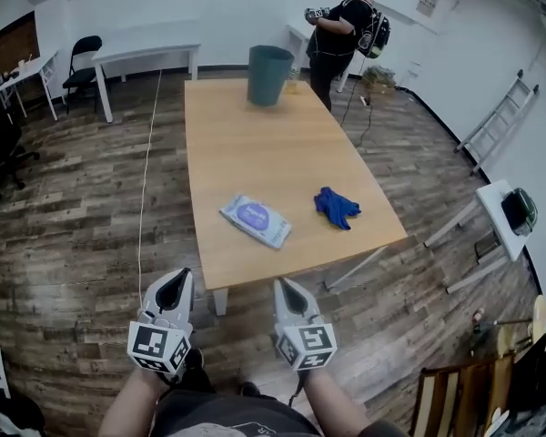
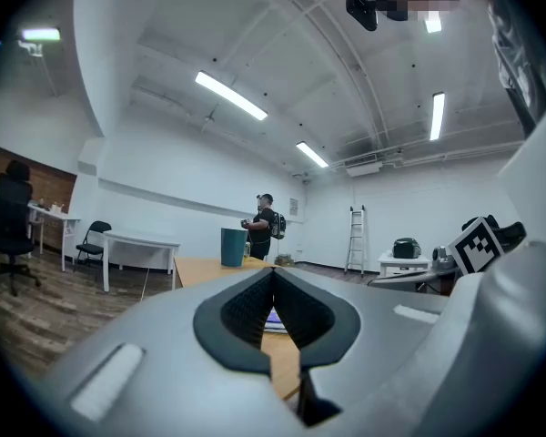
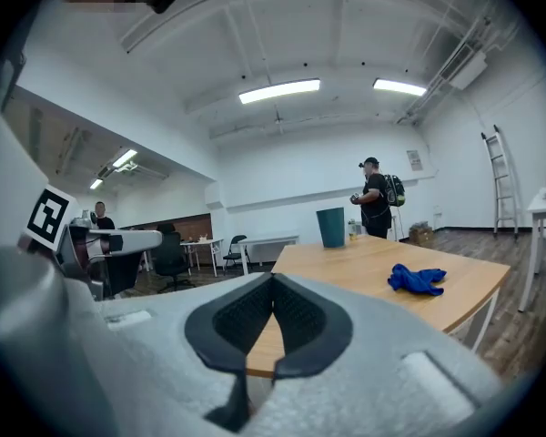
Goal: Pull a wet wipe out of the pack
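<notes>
From the head view, the pack of wet wipes [image 1: 256,219] lies flat near the front edge of the worktop [image 1: 255,135], probably put there for easy reach. A crumpled blue cloth [image 1: 337,207] sits near it on the right, apart from it, and a teal bin [image 1: 269,75] stands at the far end. The left gripper [image 1: 175,282] and right gripper [image 1: 288,289] are held side by side over the floor, short of the worktop and pointing at it, so I'd say the task has not begun. The left gripper view shows its pads pressed together on nothing, with a sliver of the pack visible beyond them. The right gripper view shows the same, pads together and empty, aimed more toward the cloth. Either gripper must spread before pinching a wipe.
</notes>
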Demonstrator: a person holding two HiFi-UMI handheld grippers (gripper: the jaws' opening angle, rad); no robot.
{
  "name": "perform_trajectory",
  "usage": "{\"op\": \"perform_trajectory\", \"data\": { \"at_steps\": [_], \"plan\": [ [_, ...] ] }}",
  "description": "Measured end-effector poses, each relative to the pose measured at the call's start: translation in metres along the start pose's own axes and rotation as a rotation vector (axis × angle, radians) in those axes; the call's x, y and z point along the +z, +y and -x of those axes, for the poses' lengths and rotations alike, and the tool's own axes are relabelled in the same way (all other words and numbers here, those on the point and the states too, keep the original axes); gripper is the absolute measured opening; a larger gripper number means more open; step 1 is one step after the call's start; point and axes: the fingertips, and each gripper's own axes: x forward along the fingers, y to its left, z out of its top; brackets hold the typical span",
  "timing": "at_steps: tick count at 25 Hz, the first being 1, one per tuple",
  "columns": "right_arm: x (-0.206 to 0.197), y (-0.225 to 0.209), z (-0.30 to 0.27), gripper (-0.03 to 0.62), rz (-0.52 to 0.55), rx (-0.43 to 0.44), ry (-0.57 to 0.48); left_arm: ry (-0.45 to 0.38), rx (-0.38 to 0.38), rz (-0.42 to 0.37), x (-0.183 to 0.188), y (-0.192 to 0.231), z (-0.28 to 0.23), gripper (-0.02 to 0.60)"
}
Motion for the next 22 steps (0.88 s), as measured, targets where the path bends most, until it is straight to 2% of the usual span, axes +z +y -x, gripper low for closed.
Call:
{"op": "perform_trajectory", "data": {
  "at_steps": [5, 15, 22],
  "plan": [
    [-0.008, -0.005, -0.031, -0.009, -0.018, -0.124, 0.023, 0.029, -0.1, 0.015, -0.004, 0.029, -0.037, 0.018],
    [-0.018, 0.002, -0.058, -0.009, -0.017, -0.324, 0.076, 0.112, -0.265, 0.044, -0.027, 0.068, -0.073, 0.018],
    [-0.031, -0.001, -0.067, -0.009, -0.023, -0.356, 0.118, 0.147, -0.327, 0.048, -0.039, 0.068, -0.097, 0.018]
  ]
}}
